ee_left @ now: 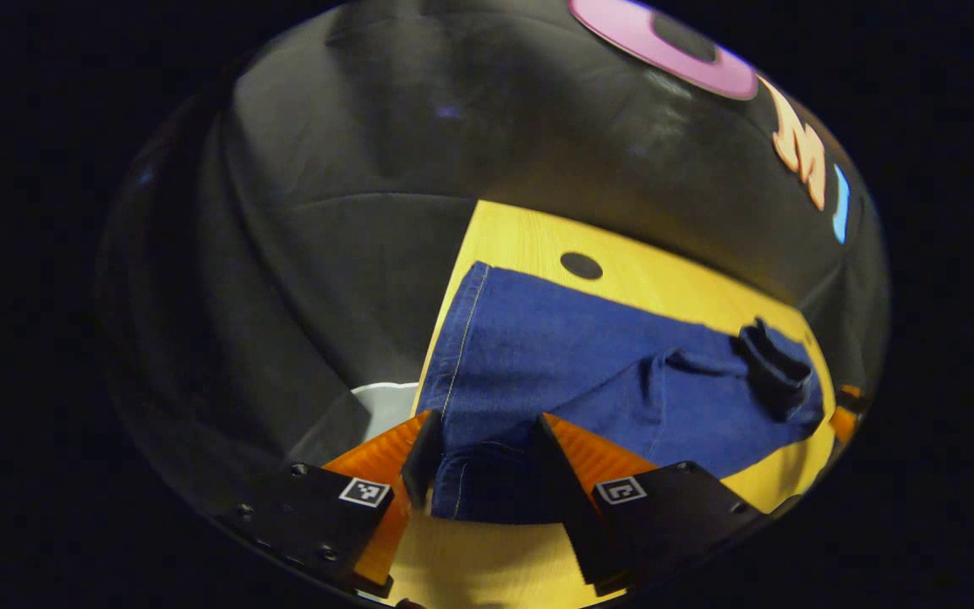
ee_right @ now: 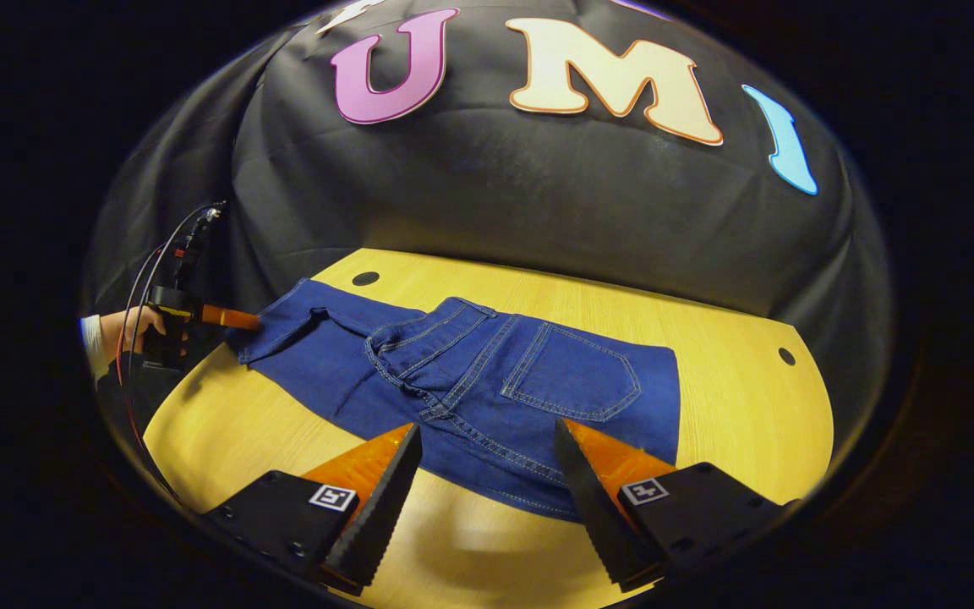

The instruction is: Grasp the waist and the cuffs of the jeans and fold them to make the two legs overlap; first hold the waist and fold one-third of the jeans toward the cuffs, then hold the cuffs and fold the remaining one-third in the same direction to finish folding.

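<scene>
The jeans (ee_right: 487, 381) are laid flat across the wooden table (ee_right: 732, 397), occupying the centre of the right gripper view, with the back pocket (ee_right: 576, 381) facing up and the waist end nearest the lower centre of that frame. The legs run away toward the left edge, where the garment is met by the left gripper (ee_right: 229, 318), held in a person's hand (ee_right: 136, 330) with cables trailing above it.

In the left gripper view the left gripper (ee_left: 483, 440) is seen at the lower centre with its fingers set either side of the cuff end of the jeans (ee_left: 555, 364). The denim hem lies between them, and they appear to be closed on it, though actual pressure from both pads cannot be confirmed at this angle. This hold is presumably taken so that the cuff end can be carried together with the waist.

The right gripper (ee_right: 487, 465) is shown spread wide at the bottom of its own view, hovering just short of the waist edge and gripping nothing. Its placement suggests an approach to the waistband, so that both ends are held before the legs are folded to overlap. That fold is judged not yet begun.
</scene>
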Motion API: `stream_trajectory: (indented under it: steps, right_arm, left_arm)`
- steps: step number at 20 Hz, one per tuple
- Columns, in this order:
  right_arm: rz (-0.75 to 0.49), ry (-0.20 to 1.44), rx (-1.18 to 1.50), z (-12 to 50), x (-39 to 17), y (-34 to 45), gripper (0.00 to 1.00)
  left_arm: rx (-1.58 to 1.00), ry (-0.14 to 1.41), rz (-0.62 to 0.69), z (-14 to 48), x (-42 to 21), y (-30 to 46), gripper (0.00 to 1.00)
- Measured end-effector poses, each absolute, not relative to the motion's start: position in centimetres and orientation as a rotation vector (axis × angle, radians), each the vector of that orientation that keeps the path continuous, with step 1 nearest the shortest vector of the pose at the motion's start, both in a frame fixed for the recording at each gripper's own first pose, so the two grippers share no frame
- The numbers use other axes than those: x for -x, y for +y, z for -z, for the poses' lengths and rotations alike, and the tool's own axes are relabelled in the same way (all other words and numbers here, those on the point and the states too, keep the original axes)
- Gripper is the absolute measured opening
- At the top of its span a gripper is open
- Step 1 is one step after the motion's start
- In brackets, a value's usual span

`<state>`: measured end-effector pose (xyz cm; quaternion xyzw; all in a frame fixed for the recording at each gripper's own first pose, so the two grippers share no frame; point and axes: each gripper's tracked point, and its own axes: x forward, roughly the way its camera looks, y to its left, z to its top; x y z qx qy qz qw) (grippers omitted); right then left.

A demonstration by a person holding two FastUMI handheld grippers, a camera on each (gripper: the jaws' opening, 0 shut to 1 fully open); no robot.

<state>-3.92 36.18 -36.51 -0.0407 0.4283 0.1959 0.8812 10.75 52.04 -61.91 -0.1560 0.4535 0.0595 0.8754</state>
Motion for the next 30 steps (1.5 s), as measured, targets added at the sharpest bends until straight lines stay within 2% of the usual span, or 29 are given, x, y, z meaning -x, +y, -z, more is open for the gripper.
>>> stream_trajectory:
  steps: [2,5,7,9,11,12,13,14,19,26,28,29,30]
  right_arm:
    - [-0.397,0.908,0.079,37.0,4.3,35.7,0.96]
    - [-0.372,0.935,0.052,37.4,4.8,35.3,0.98]
    - [-0.367,0.926,0.044,37.4,4.7,35.3,0.98]
    - [-0.373,0.927,0.053,37.5,4.8,35.3,0.96]
    - [-0.367,0.938,0.053,37.9,4.9,35.1,0.96]
    - [-0.365,0.947,0.04,38.2,4.9,35.1,0.96]
    - [-0.362,0.956,0.026,38.5,5.0,35.1,0.96]
    - [-0.361,0.964,0.017,38.7,5.0,35.2,0.98]
    - [-0.352,0.983,-0.002,39.0,4.8,35.1,0.96]
    - [-0.349,0.992,0.025,39.2,5.3,34.1,0.98]
    - [-0.347,0.995,0.022,39.2,5.4,33.9,0.98]
    - [-0.347,0.999,0.013,39.2,5.6,33.9,0.98]
    - [-0.348,1.002,0.003,39.2,5.6,33.9,0.98]
  left_arm:
    - [0.333,0.947,-0.121,62.0,-10.5,52.5,0.72]
    - [0.261,1.003,-0.127,62.1,-10.0,52.7,0.75]
    - [0.236,0.93,-0.145,61.3,-11.1,53.3,0.76]
    - [0.223,0.975,-0.156,61.8,-10.2,53.6,0.84]
    - [0.236,1.037,-0.15,62.3,-9.4,52.9,0.87]
    - [0.237,1.004,-0.151,62.2,-10.3,53.2,0.9]
    - [0.231,1.033,-0.146,62.2,-9.9,53.0,0.94]
    - [0.216,1.037,-0.144,61.9,-9.7,53.0,0.88]
    - [0.204,1.087,-0.131,61.9,-9.6,53.6,0.83]
    - [0.122,1.175,-0.209,61.8,-9.7,52.8,0.83]
    - [0.054,1.192,-0.192,61.6,-10.1,52.3,0.62]
    - [0.058,1.183,-0.179,61.9,-10.1,52.4,0.67]
    - [0.095,1.166,-0.174,61.8,-10.1,52.1,0.61]
